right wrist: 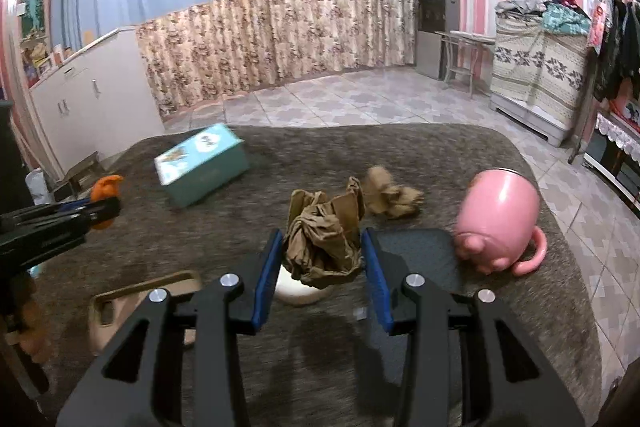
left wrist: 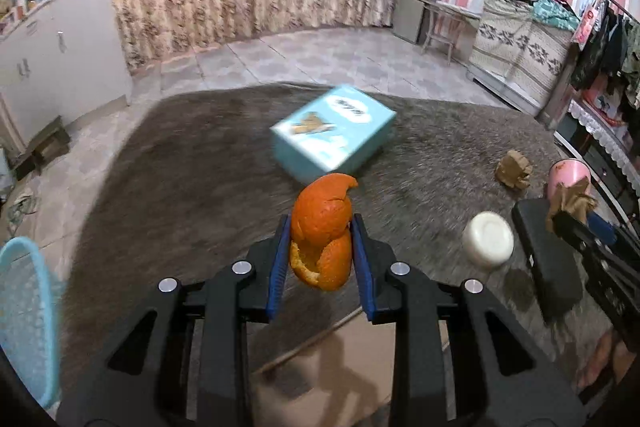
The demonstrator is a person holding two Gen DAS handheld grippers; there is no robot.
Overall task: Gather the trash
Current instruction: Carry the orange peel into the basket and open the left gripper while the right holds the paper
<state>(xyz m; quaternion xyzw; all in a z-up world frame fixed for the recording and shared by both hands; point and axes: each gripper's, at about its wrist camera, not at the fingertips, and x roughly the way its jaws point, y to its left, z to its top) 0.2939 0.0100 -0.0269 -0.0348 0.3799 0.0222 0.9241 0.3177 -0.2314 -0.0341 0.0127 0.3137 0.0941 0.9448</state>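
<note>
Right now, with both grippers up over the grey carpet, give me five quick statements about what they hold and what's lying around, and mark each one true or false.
1. The left gripper is shut on a curled orange peel. True.
2. The right gripper is open, holding nothing. False: it grips a crumpled brown paper wad.
3. The pink ceramic mug stands upright. False: it lies tipped on the grey carpet.
4. A second brown paper wad lies on the carpet. True.
5. The light blue cardboard box is in the left gripper. False: it rests on the carpet.

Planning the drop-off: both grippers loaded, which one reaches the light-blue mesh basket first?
Left, probably. The left gripper, clamping the orange peel, has the light-blue mesh basket beside it; the right wrist view doesn't show it.
</note>
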